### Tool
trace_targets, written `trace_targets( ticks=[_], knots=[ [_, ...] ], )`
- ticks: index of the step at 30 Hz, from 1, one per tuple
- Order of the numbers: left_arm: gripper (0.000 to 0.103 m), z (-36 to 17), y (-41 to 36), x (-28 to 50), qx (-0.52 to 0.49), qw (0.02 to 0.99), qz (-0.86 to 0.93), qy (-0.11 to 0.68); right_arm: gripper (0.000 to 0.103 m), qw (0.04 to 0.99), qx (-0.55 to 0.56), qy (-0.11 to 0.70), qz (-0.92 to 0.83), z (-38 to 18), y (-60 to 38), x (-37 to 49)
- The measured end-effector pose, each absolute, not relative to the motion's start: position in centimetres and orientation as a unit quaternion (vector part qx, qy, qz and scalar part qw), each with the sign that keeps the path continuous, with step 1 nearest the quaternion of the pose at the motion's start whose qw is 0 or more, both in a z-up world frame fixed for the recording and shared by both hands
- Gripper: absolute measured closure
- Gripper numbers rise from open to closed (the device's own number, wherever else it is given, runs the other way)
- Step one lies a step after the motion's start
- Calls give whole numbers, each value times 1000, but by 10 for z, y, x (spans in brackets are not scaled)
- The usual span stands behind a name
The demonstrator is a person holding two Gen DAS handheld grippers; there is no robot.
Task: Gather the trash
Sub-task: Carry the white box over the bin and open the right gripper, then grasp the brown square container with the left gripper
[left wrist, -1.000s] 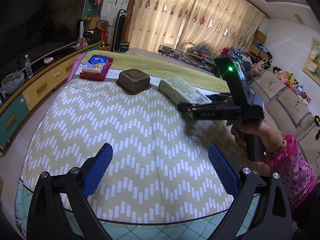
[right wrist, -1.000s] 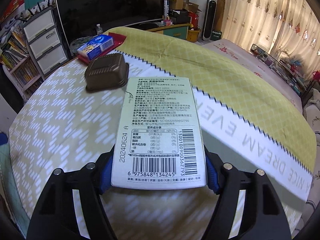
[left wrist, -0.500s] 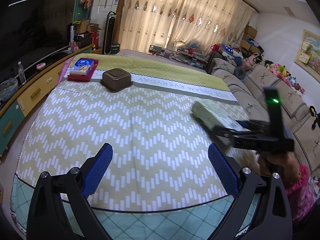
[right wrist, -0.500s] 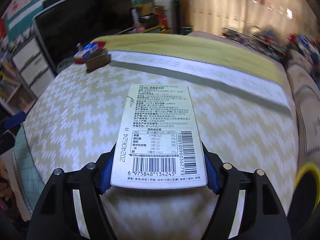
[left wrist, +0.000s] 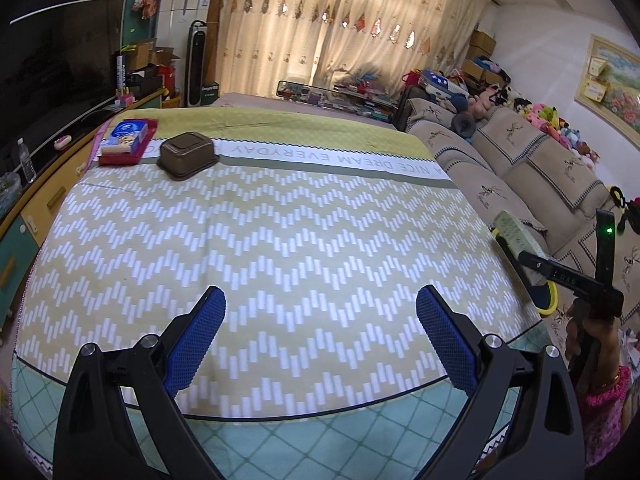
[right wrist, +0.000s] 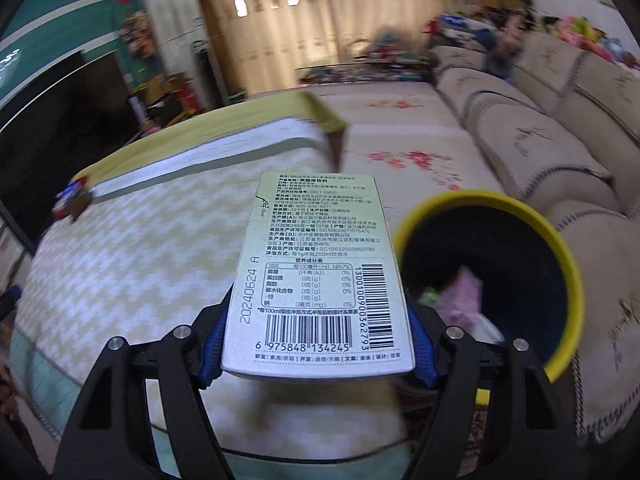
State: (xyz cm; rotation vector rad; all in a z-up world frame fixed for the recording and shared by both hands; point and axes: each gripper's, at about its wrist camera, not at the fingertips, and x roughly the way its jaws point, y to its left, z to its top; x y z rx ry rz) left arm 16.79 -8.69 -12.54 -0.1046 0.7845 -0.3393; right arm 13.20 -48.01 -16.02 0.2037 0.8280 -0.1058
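My right gripper (right wrist: 318, 354) is shut on a pale green drink carton (right wrist: 318, 272) with a barcode, held in the air beside the table's right edge. A yellow-rimmed dark trash bin (right wrist: 560, 248) with pink and white scraps inside stands just right of the carton. In the left wrist view the right gripper (left wrist: 516, 248) holds the carton (left wrist: 516, 234) over the bin's rim (left wrist: 550, 300). My left gripper (left wrist: 320, 340) is open and empty above the table's near edge. A brown plastic tray (left wrist: 188, 154) lies upside down at the table's far left.
The table (left wrist: 280, 240) has a yellow zigzag cloth. A red tray holding a blue box (left wrist: 128, 138) sits at its far left corner. A beige sofa (left wrist: 520, 168) runs along the right. A TV cabinet (left wrist: 40, 184) stands on the left.
My right gripper has carried the carton from the table's middle to the right, off the table edge, until it is beside the trash bin. The left gripper stayed open and drew back slightly.
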Motion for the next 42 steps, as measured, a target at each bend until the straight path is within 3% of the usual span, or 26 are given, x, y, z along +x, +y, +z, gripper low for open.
trace_targets(
  ticks=[8,12,24,33,42],
  knots=[
    [8,-124,-99,174,-39,906,-165,389,34,886,118,409,-183,-193,-553,125],
    [8,-127,-104,179,-28,905,-162,393,23,878,134,405,-218,-201,-576,120],
    [8,-128,-81,225,-8,907,-133,400,20,888,147,385,-206,-195,-563,124],
    [8,-125,-51,299,58,905,-134,401,20,887,144,384,-212,-188,-548,137],
    [8,-130,-12,378,51,893,-173,413,20,883,143,378,-239,-180,-542,147]
  ],
)
